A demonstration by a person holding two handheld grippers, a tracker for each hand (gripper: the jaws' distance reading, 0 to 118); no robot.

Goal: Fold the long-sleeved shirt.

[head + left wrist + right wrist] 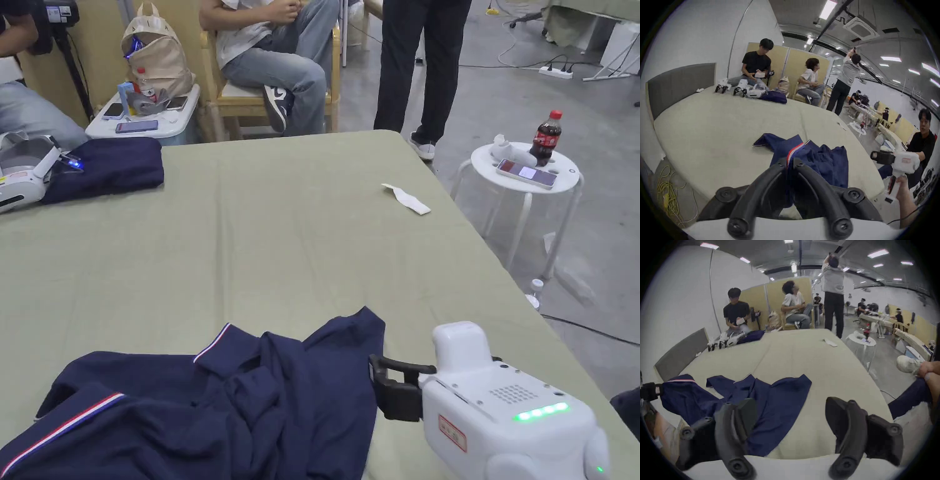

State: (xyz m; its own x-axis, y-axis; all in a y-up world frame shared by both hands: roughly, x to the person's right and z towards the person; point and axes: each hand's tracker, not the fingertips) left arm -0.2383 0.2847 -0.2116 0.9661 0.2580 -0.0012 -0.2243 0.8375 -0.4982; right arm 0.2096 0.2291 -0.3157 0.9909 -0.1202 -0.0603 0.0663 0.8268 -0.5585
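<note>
Left gripper (789,164): jaws closed together, clamped on the striped edge of the navy shirt (817,162), near the bed's front edge. Right gripper (789,415): jaws spread wide apart, holding nothing, pointing left at the shirt's right edge; a hand (901,186) holds its handle.

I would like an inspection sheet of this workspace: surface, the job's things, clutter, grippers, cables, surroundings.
Surface: green sheet over the table, creased.
Job's things: navy shirt crumpled at the near edge, not yet folded.
Clutter: folded navy cloth in the far corner, spare white devices beside it; paper strip near the far right edge.
Grippers: left gripper shut on the shirt's striped edge; right gripper open above the shirt's right side.
Cables: yellow cord on the floor; power strip behind.
Surroundings: stool with bottle and phone; people sitting and standing.
</note>
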